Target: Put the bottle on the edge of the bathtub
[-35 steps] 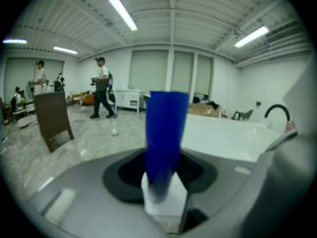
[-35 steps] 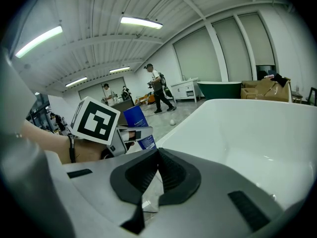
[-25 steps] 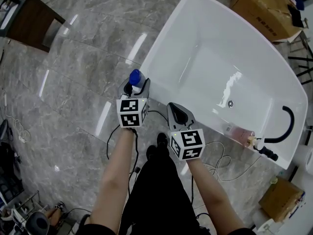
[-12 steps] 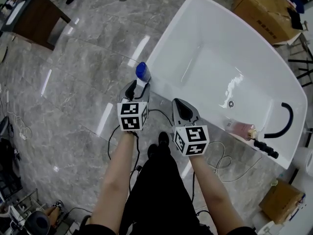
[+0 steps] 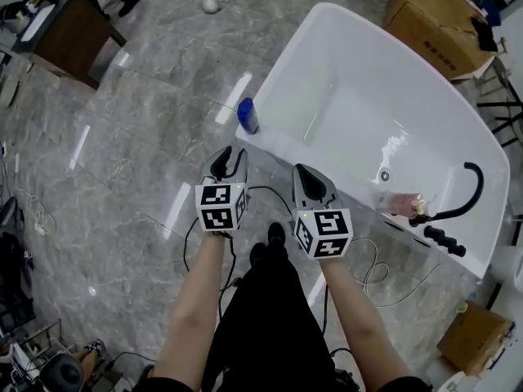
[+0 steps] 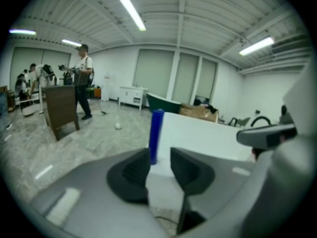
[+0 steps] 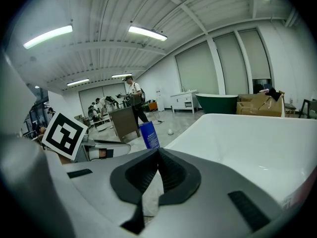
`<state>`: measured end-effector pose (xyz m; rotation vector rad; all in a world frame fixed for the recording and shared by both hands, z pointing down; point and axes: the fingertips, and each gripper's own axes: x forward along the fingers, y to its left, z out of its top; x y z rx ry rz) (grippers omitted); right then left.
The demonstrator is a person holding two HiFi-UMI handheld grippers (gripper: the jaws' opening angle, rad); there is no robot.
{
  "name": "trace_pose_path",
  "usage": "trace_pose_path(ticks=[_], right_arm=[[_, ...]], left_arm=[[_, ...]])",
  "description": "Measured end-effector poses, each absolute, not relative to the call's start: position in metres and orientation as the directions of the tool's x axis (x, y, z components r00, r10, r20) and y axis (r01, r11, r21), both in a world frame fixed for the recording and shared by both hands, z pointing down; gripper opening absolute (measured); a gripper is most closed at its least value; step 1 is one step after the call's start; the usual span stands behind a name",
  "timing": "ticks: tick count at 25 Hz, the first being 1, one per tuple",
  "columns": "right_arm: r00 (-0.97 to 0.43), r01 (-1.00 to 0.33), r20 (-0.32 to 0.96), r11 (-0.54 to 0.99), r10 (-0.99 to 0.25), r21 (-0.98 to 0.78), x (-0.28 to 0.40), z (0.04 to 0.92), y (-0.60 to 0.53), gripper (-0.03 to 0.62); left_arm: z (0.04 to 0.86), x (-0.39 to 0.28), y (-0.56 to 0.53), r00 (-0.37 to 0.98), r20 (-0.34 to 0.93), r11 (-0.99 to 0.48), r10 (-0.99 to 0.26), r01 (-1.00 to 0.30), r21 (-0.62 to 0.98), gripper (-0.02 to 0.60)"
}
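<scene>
Bottle upright on bathtub rim, beyond left gripper — its empty jaws closing; right gripper pinched together, empty.

The right hand-held gripper has its jaws pressed together on nothing. Beyond them, a blue bottle stands upright by the white tub rim.

We stand on a glossy grey marble floor, with a brown wooden cabinet at the far left and cardboard boxes at the far right. Above us, tube lights line a ribbed white ceiling. Tall shaded windows fill the far wall.
</scene>
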<state>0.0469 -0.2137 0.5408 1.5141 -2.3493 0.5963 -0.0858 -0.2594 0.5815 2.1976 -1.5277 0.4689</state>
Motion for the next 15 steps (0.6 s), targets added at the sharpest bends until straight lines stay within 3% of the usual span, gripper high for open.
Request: trace_pose_path(ticks=[15], right_arm=[[-0.408, -0.913, 0.375, 0.381, -0.832, -0.147, 0.032, 0.481, -0.165, 0.004]], left_arm=[[0.515, -0.114, -0.191, 0.325, 0.429, -0.305, -0.843, -0.945, 0.116, 0.068]])
